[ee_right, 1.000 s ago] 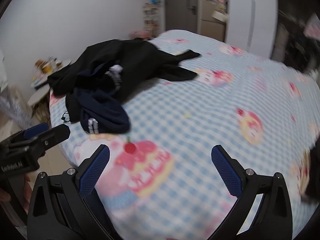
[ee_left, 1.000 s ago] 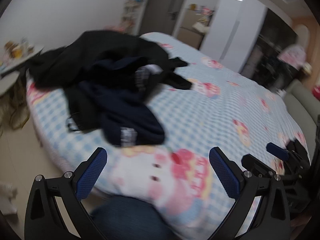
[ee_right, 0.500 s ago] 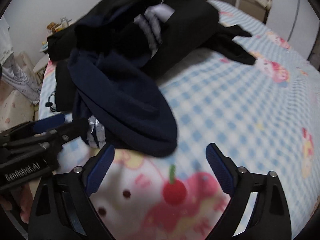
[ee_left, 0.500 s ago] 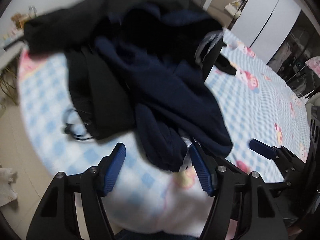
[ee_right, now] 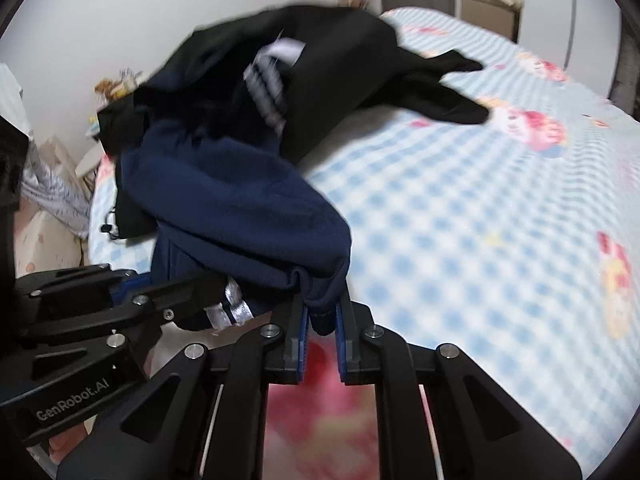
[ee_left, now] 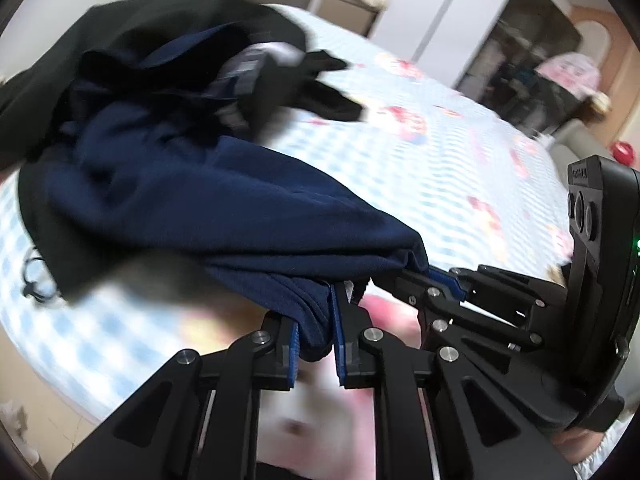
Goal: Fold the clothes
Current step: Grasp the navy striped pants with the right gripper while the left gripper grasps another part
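Both grippers pinch the near hem of a navy garment (ee_left: 192, 200) on a checked bed (ee_left: 460, 152): left gripper (ee_left: 314, 336) fingers closing on it, right gripper (ee_right: 320, 328) clamped. Tangled with a black garment (ee_right: 340, 52), it may drag that along when lifted.

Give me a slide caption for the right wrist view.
Right tool pinching the navy fleece garment's edge on the blue checked bedsheet.

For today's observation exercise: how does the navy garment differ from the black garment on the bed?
The navy garment is dark blue; the black garment is black. The navy one lies nearer, on the pile's front; the black one lies behind, its ends trailing onto the bed. The navy one's edge is between both claws' pads; the black one is ungripped. Both are crumpled.
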### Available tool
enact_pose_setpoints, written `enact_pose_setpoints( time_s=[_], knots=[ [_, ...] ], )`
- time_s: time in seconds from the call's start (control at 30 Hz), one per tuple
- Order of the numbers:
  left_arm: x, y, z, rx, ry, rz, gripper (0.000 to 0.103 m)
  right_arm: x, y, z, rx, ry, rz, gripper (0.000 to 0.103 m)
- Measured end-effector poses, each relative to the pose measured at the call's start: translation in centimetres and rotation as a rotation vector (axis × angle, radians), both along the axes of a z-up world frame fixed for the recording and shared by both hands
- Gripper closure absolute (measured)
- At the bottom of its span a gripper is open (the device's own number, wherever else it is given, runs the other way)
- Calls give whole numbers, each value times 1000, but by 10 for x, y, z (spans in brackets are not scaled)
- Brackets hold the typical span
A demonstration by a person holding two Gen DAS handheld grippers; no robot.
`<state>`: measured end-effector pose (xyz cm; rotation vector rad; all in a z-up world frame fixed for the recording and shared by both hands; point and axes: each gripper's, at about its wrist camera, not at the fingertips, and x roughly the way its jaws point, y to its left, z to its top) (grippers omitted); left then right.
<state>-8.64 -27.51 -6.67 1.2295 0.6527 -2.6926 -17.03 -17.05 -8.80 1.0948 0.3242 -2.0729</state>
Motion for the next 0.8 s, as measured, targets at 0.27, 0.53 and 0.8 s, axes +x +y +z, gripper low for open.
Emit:
enact_pose_setpoints(
  time_s=[0.27,0.53,0.8],
  knots=[
    [-39,202,30,-21,25,-398,90,28,187,34,-50,20,-304,94],
    [-39,379,51,-17,81,-738,91,97,370,55,-61,79,-648,94],
    [16,362,69,-34,138,-682,91,99,418,29,-203,-33,-699,86]
  ],
)
